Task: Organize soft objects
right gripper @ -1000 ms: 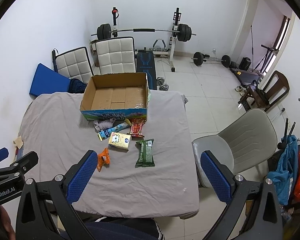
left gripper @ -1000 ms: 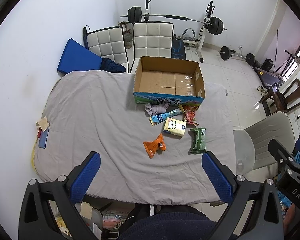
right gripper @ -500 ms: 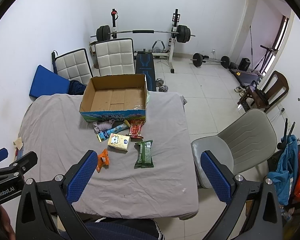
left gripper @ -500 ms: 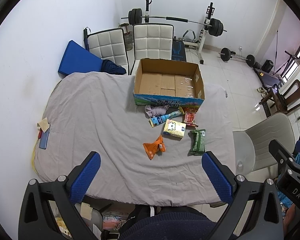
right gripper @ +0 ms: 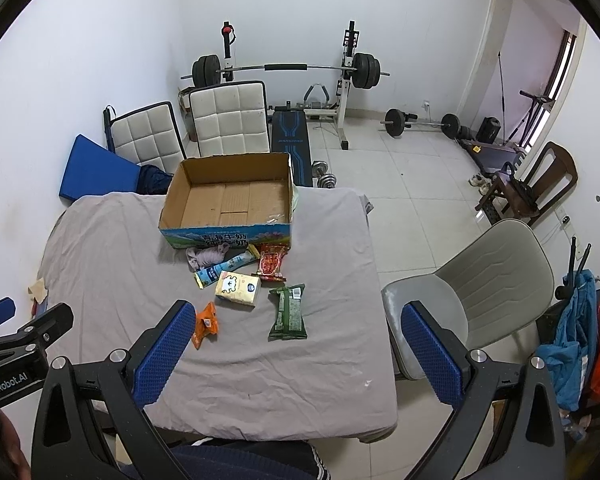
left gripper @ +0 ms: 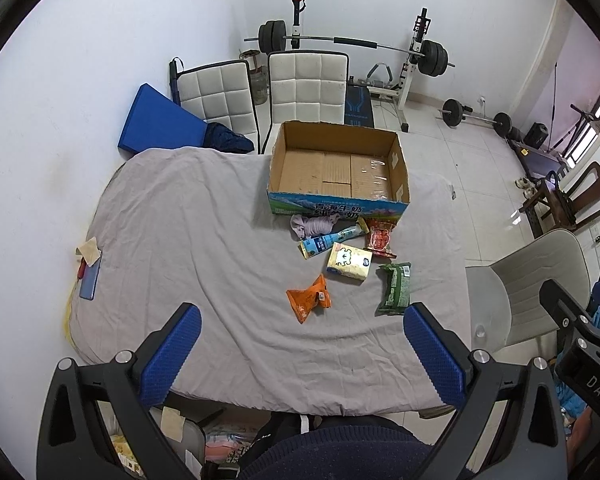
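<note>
The soft things lie in a loose cluster on my desk (left gripper: 172,216), just in front of the open cardboard box (left gripper: 338,168): an orange packet (left gripper: 309,298) nearest me, a green packet (left gripper: 395,288) to its right, a yellow tissue pack (left gripper: 349,262) between and behind them, then a blue tube-like pouch (left gripper: 328,239), a red packet (left gripper: 379,237) and a crumpled grey cloth (left gripper: 314,224) touching the box's front wall — part of the cloth is hidden under the pouch. The print on the packets is too small to read. My left claw (left gripper: 302,350) is spread wide and holds nothing; my right claw (right gripper: 296,344) is spread wide too, empty, its left finger covering the orange packet's edge.
</note>
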A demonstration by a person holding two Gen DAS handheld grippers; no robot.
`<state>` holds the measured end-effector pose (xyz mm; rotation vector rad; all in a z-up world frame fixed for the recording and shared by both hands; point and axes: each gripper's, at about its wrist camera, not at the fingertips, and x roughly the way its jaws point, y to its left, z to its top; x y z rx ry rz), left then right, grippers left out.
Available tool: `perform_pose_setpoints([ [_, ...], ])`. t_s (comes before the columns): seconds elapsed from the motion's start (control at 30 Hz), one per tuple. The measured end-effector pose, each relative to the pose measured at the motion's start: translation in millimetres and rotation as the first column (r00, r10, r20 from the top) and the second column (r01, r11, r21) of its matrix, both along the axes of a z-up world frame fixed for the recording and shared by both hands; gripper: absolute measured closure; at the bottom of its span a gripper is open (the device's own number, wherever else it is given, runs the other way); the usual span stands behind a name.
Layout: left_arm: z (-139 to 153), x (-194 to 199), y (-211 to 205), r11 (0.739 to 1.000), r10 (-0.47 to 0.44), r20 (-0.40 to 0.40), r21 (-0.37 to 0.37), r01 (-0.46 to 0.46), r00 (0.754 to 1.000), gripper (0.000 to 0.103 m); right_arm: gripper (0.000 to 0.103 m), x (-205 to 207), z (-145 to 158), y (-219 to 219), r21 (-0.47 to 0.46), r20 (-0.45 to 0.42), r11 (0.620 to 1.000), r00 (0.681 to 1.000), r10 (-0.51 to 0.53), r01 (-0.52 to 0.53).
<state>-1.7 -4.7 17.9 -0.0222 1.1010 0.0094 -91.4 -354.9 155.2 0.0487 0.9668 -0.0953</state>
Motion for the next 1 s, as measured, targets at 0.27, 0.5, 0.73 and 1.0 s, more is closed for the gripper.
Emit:
perform_pose_setpoints([
  [0.27, -1.0, -0.8, 0.3, 1.000, 0.001, 0.002, 0.001, -0.001, 1.000, 0.000, 0.000, 6.9, 3.4, 0.0, 0.006, 0.006, 1.000, 1.000, 0.003, -0.003],
  [0.5, -1.2, 0.5, 1.4, 1.000, 0.005, 0.006, -0.002, -0.005, 1.000, 0.000, 0.000, 0.8, -0.7, -0.4, 0.006, 0.012, 1.000, 1.000, 0.004, -0.004],
  [0.73, -3.3, 0.7, 4.0, 1.000, 0.011, 0.001, -0.010, -0.011, 1.000, 0.000, 0.000, 6.3, -4.2, 1.8, 0.009, 0.005, 1.000, 1.000, 0.016, -0.016],
  [1.0, -43.5, 32.4, 10.5, 0.999, 0.046, -0.027, -0.016, -0.046, 0.999, 0.000, 0.000, 28.3, -39.4, -7.5, 0.029, -0.050, 1.000, 0.999, 0.013, -0.011],
])
